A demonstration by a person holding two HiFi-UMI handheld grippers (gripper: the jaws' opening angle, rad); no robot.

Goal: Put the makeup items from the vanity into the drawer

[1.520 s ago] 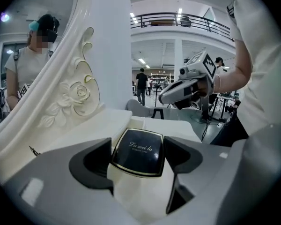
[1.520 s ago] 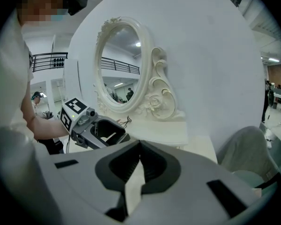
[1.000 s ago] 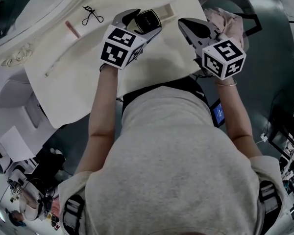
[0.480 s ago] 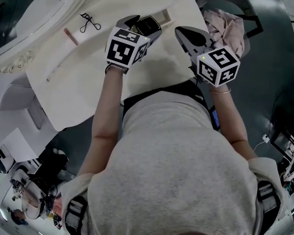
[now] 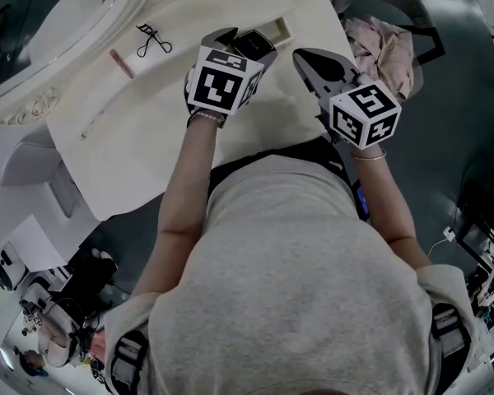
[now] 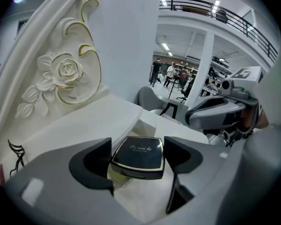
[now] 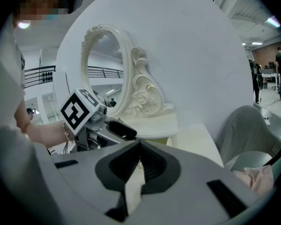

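Note:
My left gripper (image 5: 240, 39) is shut on a black square compact (image 5: 253, 46) with gold trim. In the left gripper view the compact (image 6: 138, 156) lies flat between the two jaws, right over the pale inside of the small open drawer (image 5: 278, 30) at the far edge of the white vanity top (image 5: 148, 130). My right gripper (image 5: 317, 60) hovers just to the right, shut with nothing in it, its jaws meeting (image 7: 139, 161). A black eyelash curler (image 5: 152, 38) and a pink stick (image 5: 121, 62) lie on the vanity to the left.
The ornate white mirror frame (image 5: 33, 97) runs along the vanity's left side. A thin pencil (image 5: 89, 123) lies near it. A chair with pink cloth (image 5: 383, 44) stands at the right, beyond the vanity's edge. The person's torso fills the lower head view.
My left gripper has carried the compact a little farther across the vanity toward the drawer. The right gripper has shifted slightly left alongside it, still shut.

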